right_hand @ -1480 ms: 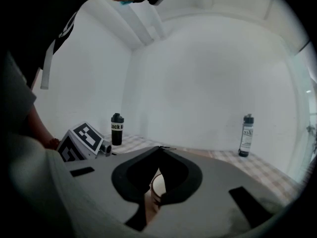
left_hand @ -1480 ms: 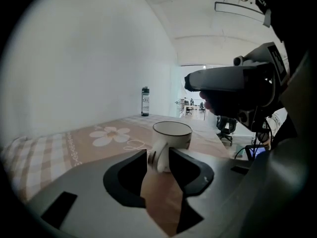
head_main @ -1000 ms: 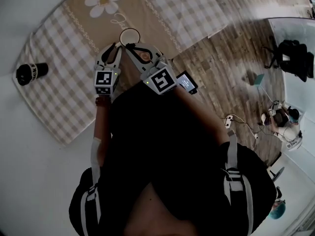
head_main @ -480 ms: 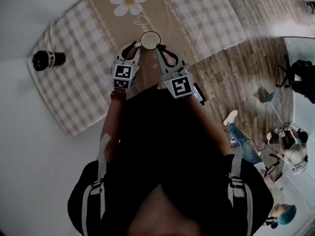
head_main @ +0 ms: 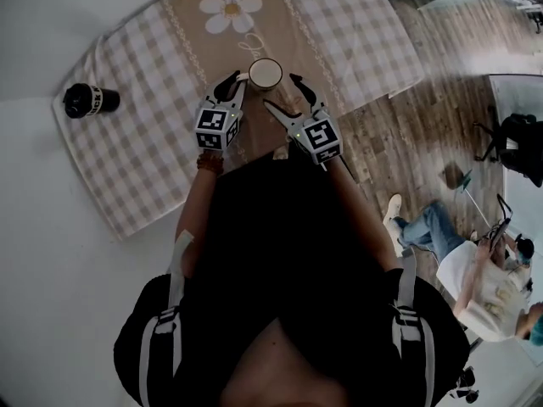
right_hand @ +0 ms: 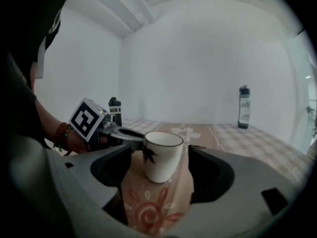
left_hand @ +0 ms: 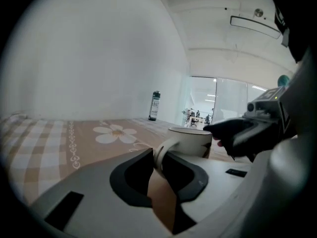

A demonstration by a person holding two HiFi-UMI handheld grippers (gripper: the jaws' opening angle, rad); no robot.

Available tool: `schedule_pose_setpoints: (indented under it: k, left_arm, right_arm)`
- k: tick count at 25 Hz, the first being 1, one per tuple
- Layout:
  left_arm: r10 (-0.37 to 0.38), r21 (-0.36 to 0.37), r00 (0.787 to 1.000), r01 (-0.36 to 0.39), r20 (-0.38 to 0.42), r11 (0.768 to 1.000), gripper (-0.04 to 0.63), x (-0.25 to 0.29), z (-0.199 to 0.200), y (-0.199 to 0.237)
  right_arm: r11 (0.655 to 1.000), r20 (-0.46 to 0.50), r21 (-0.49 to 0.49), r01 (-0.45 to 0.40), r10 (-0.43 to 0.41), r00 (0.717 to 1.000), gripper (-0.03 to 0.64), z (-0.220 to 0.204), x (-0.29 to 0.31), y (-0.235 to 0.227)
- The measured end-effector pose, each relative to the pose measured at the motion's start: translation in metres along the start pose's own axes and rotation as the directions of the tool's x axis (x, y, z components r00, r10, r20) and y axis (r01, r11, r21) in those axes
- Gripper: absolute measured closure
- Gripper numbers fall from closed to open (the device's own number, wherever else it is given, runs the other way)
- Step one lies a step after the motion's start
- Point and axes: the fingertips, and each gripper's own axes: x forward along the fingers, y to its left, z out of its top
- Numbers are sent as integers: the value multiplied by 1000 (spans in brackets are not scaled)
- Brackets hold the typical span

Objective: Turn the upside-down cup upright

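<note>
Two grippers meet at one cup. The left gripper (left_hand: 157, 157) has just been closing, and its jaws now pinch the cup's handle (left_hand: 162, 149) between their dark pads. The right gripper (right_hand: 159, 155) has just been opening; its jaws stand wide apart on either side of the cup (right_hand: 161, 157) and do not touch it.

The cup is white with a dark leaf print on its side. It is upright, mouth up, on the tan middle band of a checked cloth (head_main: 153, 142), just below a printed daisy (head_main: 230, 8). The cloth lies on a white surface (head_main: 51, 253). A black bottle (head_main: 89, 100) sits near the cloth's left corner, well apart from the cup. Another dark bottle (right_hand: 242, 107) stands at the far side.
</note>
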Motion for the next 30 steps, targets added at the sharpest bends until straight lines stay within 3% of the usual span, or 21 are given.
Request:
schedule_pose_setpoints:
  k: [1, 4, 5, 8, 12, 18, 30]
  left_arm:
    - [-6, -7, 1000, 6, 12, 1000, 531, -2, 2, -1]
    - [-37, -23, 998, 38, 41, 999, 540, -10, 6, -7]
    - [-50, -28, 997, 52, 53, 998, 541, -13, 9, -9]
    - [-81, -67, 991, 89, 108, 994, 543, -23, 22, -12]
    - [-125, -147, 974, 154, 189, 977, 545, -37, 45, -15]
    - [-190, -92, 955, 216, 228, 972, 548, -49, 59, -33]
    - [-238, -97, 939, 268, 249, 958, 546, -58, 68, -35]
  right_arm:
    - [1000, -27, 2, -22, 22, 999, 230, -7, 3, 4]
    - [997, -48, 13, -81, 82, 996, 225, -17, 9, 17]
    - [994, -36, 32, -109, 110, 993, 190, -16, 11, 22]
    - [980, 25, 78, -182, 181, 983, 179, -3, 11, 33]
    - [964, 74, 35, -262, 259, 963, 179, 17, 9, 54]
    - [959, 150, -17, -284, 284, 947, 210, 45, 6, 69]
    - [951, 220, -25, -308, 306, 926, 215, 61, 4, 81]
